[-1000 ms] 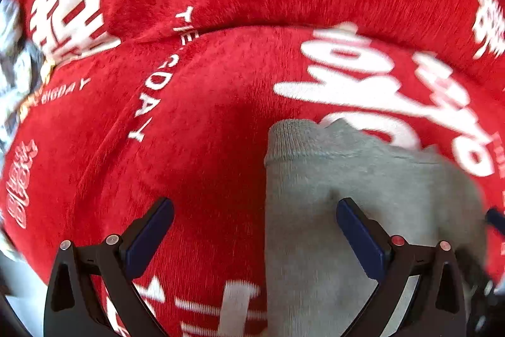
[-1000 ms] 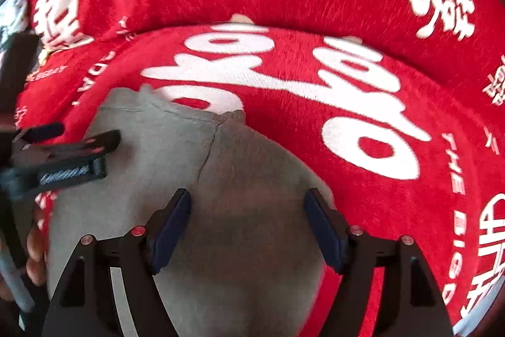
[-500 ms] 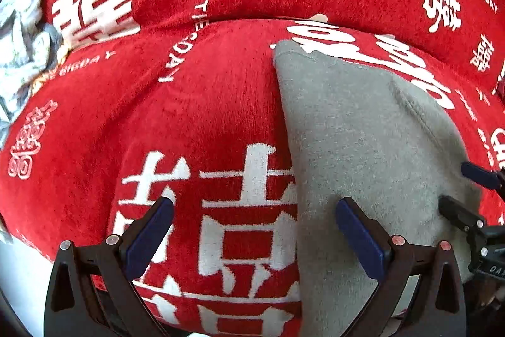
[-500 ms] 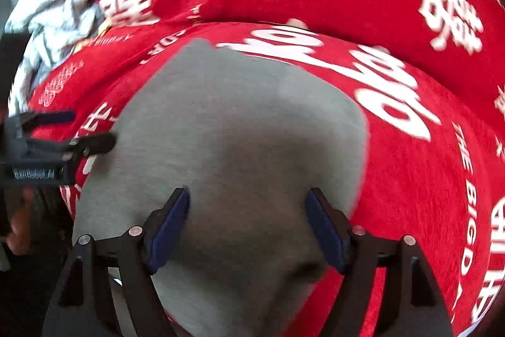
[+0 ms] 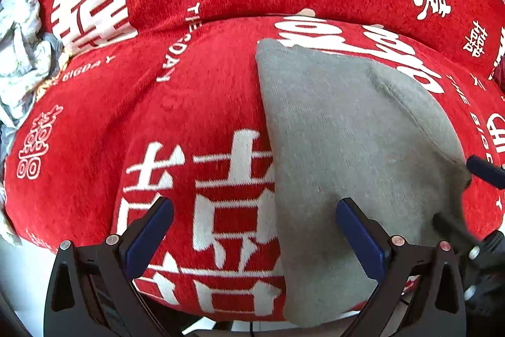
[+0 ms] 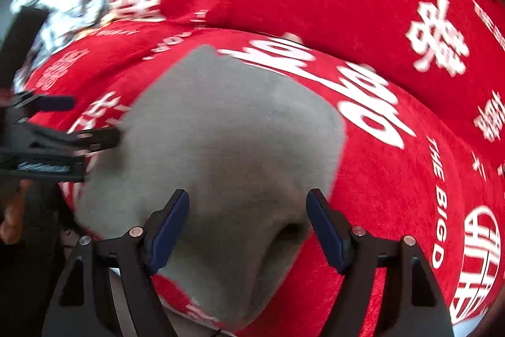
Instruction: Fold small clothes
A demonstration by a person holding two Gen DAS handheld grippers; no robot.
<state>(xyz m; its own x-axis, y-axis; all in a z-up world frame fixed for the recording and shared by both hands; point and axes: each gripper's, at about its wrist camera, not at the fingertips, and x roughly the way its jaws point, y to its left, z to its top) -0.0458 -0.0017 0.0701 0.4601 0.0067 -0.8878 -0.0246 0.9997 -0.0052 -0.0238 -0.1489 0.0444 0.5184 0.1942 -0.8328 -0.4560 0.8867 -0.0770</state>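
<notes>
1. While both tongs are gaping wide and gripping nothing, the grey garment is lying flat on the red cloth.
2. Left tongs are straddling its nine-o'clock edge.
3. Right tongs are hovering over its six-o'clock end.

The red cloth bears white lettering: "THE BIGDAY", "HAPPY W…", and large double-happiness characters.
</notes>
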